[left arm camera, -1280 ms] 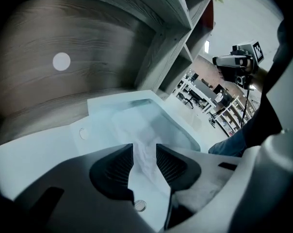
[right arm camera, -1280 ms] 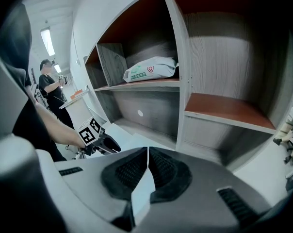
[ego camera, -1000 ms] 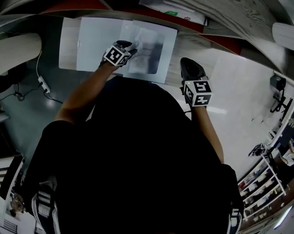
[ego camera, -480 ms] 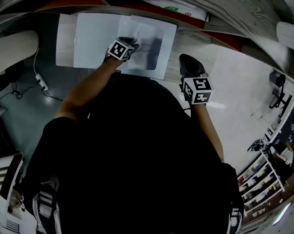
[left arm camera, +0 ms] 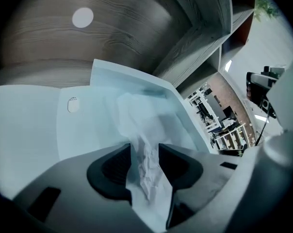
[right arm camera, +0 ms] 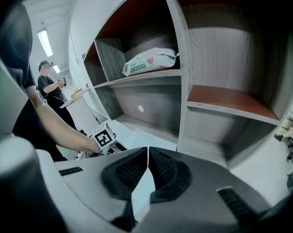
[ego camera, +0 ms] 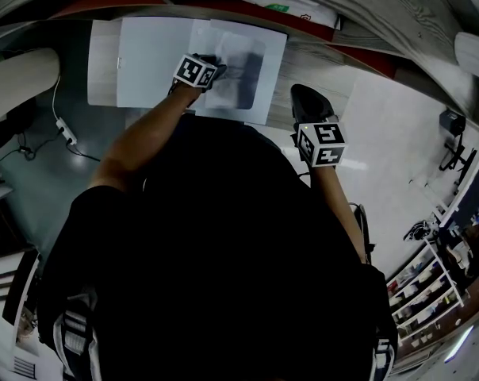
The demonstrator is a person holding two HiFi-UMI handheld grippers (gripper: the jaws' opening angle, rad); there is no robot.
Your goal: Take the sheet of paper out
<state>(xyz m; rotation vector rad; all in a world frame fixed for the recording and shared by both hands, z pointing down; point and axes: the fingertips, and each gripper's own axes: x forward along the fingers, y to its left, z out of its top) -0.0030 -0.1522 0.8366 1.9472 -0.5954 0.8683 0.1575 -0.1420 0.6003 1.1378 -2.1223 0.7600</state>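
The white sheet of paper [left arm camera: 147, 184], crumpled between the jaws of the left gripper [left arm camera: 145, 152], trails from a pale folder [left arm camera: 35, 130].

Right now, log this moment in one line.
left gripper: shut on crumpled white paper sheet | sheet: partly inside translucent pale-blue plastic folder | right gripper: shut, empty

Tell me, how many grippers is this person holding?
2. The left gripper is shut on the crumpled paper at the folder. The right gripper, shut and empty, is off to the right.
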